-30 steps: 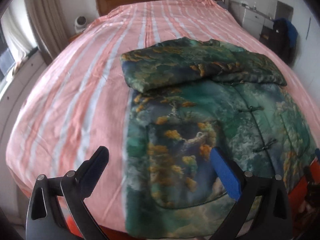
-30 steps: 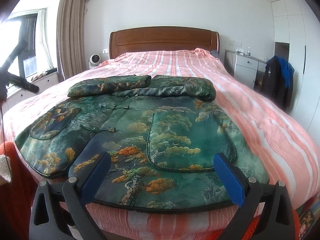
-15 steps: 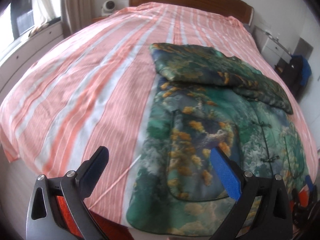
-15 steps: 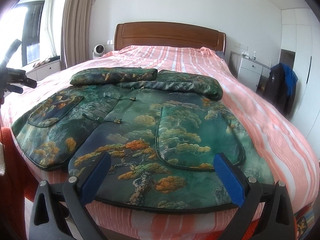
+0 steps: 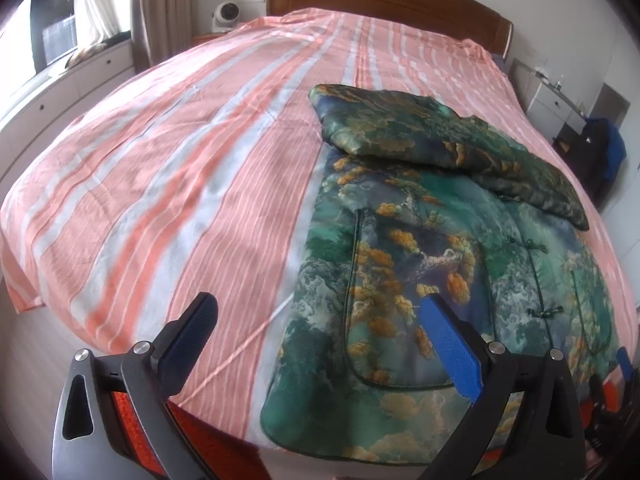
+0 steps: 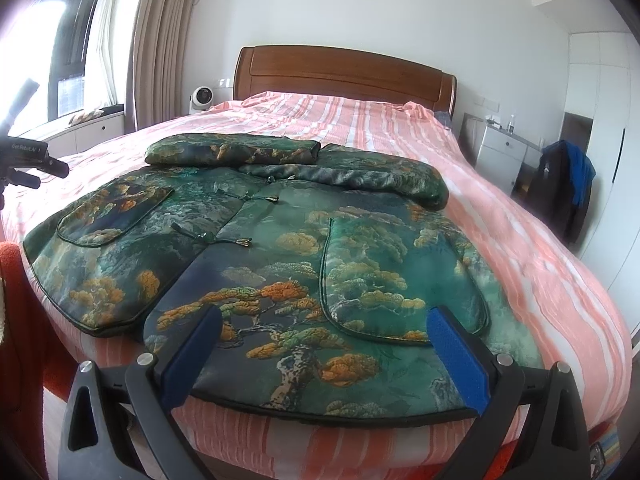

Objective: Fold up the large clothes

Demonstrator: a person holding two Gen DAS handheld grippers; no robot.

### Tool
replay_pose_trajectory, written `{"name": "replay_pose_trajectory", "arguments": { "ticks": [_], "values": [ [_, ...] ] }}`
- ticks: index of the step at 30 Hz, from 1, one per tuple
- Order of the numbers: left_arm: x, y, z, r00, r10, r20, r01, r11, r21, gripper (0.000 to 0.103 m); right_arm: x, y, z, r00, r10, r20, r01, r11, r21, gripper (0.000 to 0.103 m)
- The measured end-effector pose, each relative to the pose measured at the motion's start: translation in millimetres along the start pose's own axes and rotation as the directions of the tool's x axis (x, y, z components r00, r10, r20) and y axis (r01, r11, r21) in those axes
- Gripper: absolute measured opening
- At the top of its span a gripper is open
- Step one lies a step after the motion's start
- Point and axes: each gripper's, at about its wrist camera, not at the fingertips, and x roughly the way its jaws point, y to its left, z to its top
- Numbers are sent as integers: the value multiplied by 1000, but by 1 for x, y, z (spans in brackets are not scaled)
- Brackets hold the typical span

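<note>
Jacket [image 6: 280,264] sleeves folded, collar hidden | left gripper [image 5: 320,344] mostly off-frame rightward

Left tongs [image 5: 318,328] have swung leftward, seemingly away from the jacket [image 5: 440,264].

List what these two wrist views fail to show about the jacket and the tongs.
- Jacket collar: both views, covered by the folded-in sleeves.
- Jacket's back and lining: both views, face down on the bed.
- Right tongs: left wrist view, cut off by the fisheye rim.
- Left tongs: right wrist view, only the body shows at the frame edge; tips unseen.
</note>
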Motion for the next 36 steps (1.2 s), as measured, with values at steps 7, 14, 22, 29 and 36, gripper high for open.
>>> {"name": "replay_pose_trajectory", "arguments": {
  "ticks": [7,14,22,29,36],
  "values": [
    [-1,-2,-10,999,34,0,-34,999,25,101,-2,-4,0,1000,-5,-4,5,1000,12,101],
    [3,-9,-13,990,142,-15,-140,986,85,101,-3,-62,-2,997,-68,-41,77,965,252,101],
    [5,-16,-19,990,138,-17,-135,986,101,101,-3,-79,3,991,-111,-69,126,949,290,101],
    [4,-22,-22,991,135,-13,-132,984,121,101,-4,-78,10,990,-119,-70,133,961,244,101],
    [10,-18,-24,991,124,-40,-119,985,126,101,-4,-96,14,989,-119,-85,137,957,254,101]
  ]
}}
